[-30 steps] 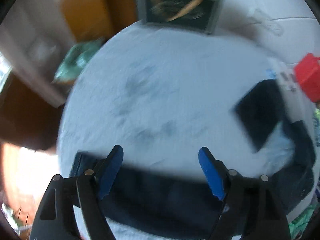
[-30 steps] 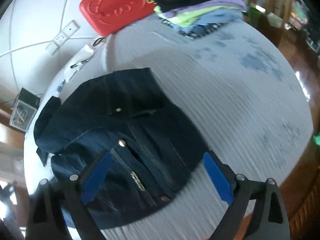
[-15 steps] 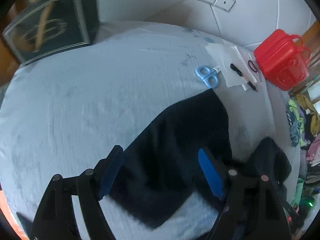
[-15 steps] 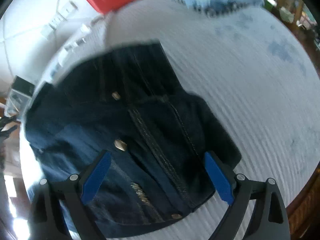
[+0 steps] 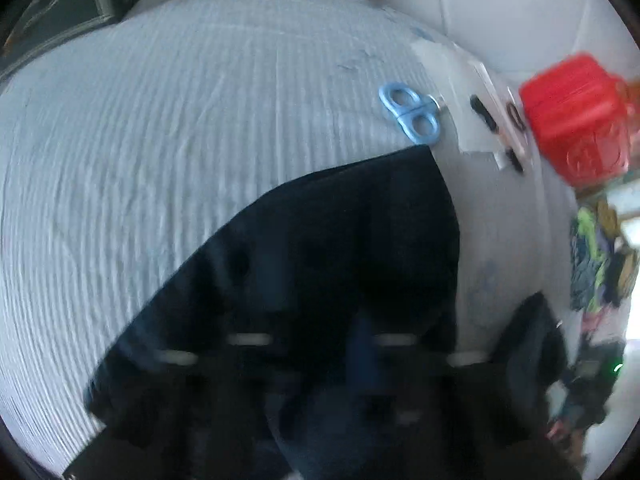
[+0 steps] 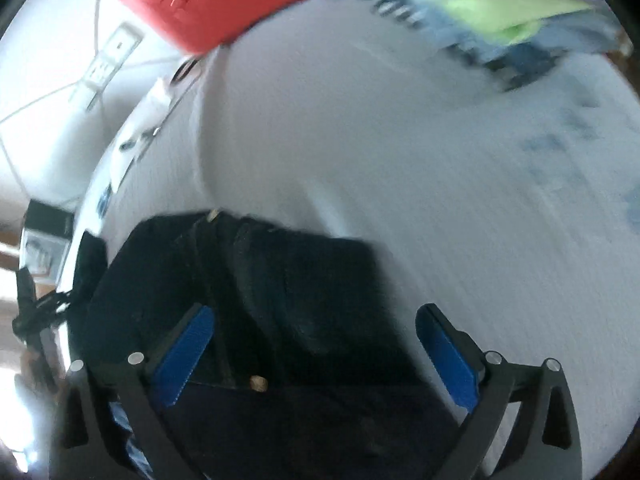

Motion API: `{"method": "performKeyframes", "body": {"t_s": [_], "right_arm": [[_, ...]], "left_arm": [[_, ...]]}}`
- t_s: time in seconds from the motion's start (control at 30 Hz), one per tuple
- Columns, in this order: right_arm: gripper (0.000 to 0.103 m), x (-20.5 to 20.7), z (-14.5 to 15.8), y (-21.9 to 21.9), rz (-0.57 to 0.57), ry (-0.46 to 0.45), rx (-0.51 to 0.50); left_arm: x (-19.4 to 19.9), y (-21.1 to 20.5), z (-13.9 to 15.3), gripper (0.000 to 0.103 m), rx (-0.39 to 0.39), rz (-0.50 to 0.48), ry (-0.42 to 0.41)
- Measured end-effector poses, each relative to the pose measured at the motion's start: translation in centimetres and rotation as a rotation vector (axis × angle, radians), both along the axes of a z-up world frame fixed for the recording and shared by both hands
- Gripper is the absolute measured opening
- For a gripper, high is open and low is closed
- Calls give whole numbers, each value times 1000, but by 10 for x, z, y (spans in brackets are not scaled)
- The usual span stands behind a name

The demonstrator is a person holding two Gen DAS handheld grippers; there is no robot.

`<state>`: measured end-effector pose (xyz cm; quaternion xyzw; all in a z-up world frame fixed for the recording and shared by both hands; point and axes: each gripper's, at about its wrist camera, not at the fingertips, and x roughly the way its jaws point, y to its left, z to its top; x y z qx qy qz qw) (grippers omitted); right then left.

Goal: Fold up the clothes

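Below the left gripper point(image 5: 320, 368) — too blurred to tell its jaws' spread — lies the dark denim jacket point(image 5: 320, 264); blue scissors point(image 5: 412, 114) sit ahead-right. Rightward, the right gripper point(image 6: 316, 360) hangs wide over the jacket — folded clothes point(image 6: 500, 12) far ahead.

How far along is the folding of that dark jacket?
Early. Done: a folded stack sits at the far edge. In hand: the dark denim jacket lies rumpled, the right gripper open over it. The left gripper is too blurred to judge. Left: every fold.
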<state>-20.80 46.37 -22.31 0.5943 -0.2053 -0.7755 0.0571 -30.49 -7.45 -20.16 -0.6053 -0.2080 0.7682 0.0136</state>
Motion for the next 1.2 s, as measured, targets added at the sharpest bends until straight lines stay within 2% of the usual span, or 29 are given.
{"method": "performKeyframes", "body": {"t_s": [0.03, 0.07, 0.1, 0.13, 0.2, 0.3, 0.37, 0.43, 0.47, 0.53, 0.6, 0.67, 0.7, 0.73, 0.8, 1.1, 1.2], "right_arm": [[61, 1, 8, -10, 33, 27, 41], [32, 2, 17, -21, 66, 54, 81], [14, 3, 25, -31, 99, 80, 122], [14, 4, 33, -41, 132, 107, 163], [14, 14, 62, -45, 136, 192, 200], [14, 41, 103, -23, 67, 297, 211], [14, 62, 115, -2, 27, 302, 229], [14, 77, 108, 14, 9, 261, 238], [14, 83, 96, 21, 2, 223, 248], [14, 86, 62, 33, -4, 124, 286], [14, 89, 32, 43, -18, 45, 289], [14, 94, 4, 53, -45, -11, 282], [14, 94, -3, 56, -58, -23, 270], [15, 95, -4, 58, -68, -17, 256], [15, 94, -3, 61, -70, -17, 245], [16, 102, -5, 63, -67, -28, 240], [16, 102, -5, 64, -68, -37, 240]], "left_arm": [[8, -3, 16, 6, -24, 17, 49], [16, -5, 34, 6, -69, 22, 101], [27, -4, 56, 6, -138, 16, 159], [43, -6, 82, 6, -198, 16, 224], [82, -13, 125, 6, -234, 33, 316], [145, -21, 153, 6, -228, 32, 315], [178, -22, 150, 6, -225, 8, 277], [206, -20, 131, 6, -192, -37, 208], [218, -20, 118, 6, -146, -51, 166], [237, -21, 92, 16, -37, -77, 98], [246, -22, 83, 25, -12, -77, 83], [253, -21, 89, 51, -51, -86, 108], [255, -22, 96, 71, -57, -86, 132], [255, -25, 104, 85, -50, -83, 158], [246, -34, 102, 93, -85, -63, 163], [182, -79, 62, 93, -318, 46, 98], [155, -91, 31, 77, -336, 55, 58]]}}
